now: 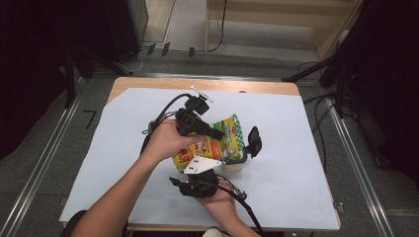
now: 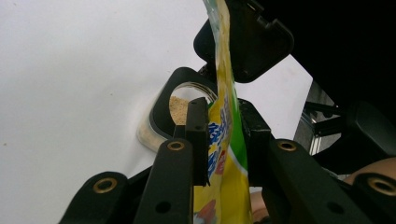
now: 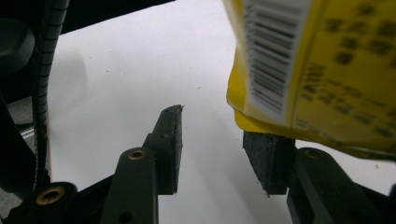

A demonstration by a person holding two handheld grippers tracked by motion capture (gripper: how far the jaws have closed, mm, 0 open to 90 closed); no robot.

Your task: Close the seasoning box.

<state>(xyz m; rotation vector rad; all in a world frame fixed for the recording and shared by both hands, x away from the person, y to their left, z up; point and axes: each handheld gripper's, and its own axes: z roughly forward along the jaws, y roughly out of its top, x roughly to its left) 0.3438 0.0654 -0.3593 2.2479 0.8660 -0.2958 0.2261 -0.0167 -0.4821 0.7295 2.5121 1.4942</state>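
Snack bag (image 1: pixel 217 143), yellow and green with bright printed pictures, hangs tilted just above the middle of the white surface (image 1: pixel 296 148), over a clear jar (image 2: pixel 180 109) holding tan crumbs and ringed by a black collar. From the left, the left tool (image 1: pixel 207 129) reaches across on a bent wrist and pinches the bag between its jaws, while the right tool (image 1: pixel 197 185) sits below the bag near the surface's front edge. Only the left gripper view shows the crumbs inside the jar, while the right gripper view shows the right tool (image 3: pixel 212 149) spread apart under the bag's barcode (image 3: pixel 275 51).
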